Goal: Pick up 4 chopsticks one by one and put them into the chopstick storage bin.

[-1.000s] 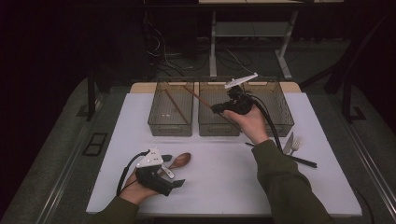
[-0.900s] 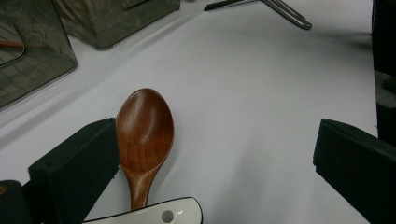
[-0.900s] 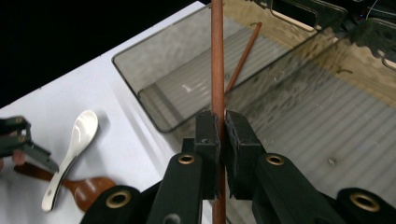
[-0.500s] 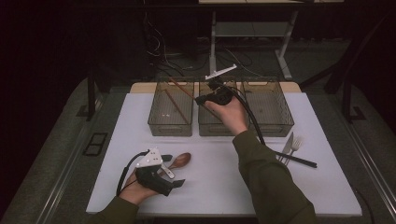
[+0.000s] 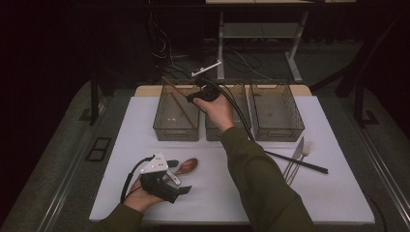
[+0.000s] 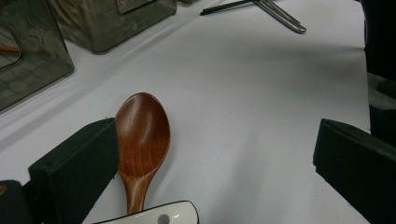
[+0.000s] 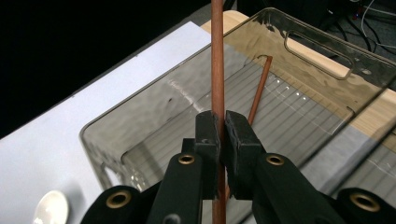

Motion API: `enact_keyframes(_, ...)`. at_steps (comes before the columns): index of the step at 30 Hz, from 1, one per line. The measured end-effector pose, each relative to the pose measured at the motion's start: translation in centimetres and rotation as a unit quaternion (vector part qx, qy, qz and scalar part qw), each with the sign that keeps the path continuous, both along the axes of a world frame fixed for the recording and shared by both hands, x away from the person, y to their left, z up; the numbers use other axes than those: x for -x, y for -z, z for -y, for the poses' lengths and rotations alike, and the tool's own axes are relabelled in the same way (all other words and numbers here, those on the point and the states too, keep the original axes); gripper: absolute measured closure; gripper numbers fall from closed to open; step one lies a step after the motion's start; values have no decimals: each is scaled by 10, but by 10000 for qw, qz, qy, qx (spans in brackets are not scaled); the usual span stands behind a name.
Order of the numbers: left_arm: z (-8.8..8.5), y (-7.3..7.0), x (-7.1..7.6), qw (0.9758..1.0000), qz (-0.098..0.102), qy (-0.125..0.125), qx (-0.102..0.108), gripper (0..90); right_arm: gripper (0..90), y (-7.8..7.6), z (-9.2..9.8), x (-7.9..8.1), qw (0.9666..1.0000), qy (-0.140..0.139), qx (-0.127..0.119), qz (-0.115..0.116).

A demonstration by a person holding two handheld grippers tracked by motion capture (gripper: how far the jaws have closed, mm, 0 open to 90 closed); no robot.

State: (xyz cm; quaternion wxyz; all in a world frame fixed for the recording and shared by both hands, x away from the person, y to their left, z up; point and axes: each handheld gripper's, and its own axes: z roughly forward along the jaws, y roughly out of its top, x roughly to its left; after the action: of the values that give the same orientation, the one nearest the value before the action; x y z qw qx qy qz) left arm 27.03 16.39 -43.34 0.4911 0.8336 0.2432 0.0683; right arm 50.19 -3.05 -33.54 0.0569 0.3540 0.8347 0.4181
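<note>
Chopstick, thin red-brown wooden (image 7: 217,60), clamped in R gripper (image 5: 199,96) w/ jaws shut on it, long axis upright over leftmost clear plastic bin (image 5: 176,126) where 2nd chopstick (image 7: 259,91) leans; L gripper (image 5: 169,182) open beside brown wooden spoon (image 6: 141,135).

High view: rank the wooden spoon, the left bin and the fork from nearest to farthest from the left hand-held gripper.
1. wooden spoon, right beside the left hand-held gripper, at the table's front left.
2. left bin, farther back, in the bin row.
3. fork, far across at the right.
</note>
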Motion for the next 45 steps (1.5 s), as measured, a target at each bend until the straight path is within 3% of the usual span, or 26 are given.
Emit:
enact_keyframes(4,0,0,0,10000,6,5,23,0,837,6,-14,-9,9999,36,87,-74)
enact_keyframes(10,0,-1,0,10000,-7,8,51,0,837,15,-33,-18,9997,83,21,-213)
enact_keyframes(18,-1,-1,0,10000,6,23,49,0,837,26,-57,-22,9995,67,36,-291)
enact_keyframes(28,-1,-1,0,10000,-1,28,45,0,837,44,-67,-22,9987,97,208,-465)
enact_keyframes(37,-1,-1,0,10000,3,39,47,0,828,54,-71,-21,9969,68,557,-549)
enact_keyframes(45,-1,0,0,10000,1,13,76,0,518,46,-67,-20,9981,78,385,-468)
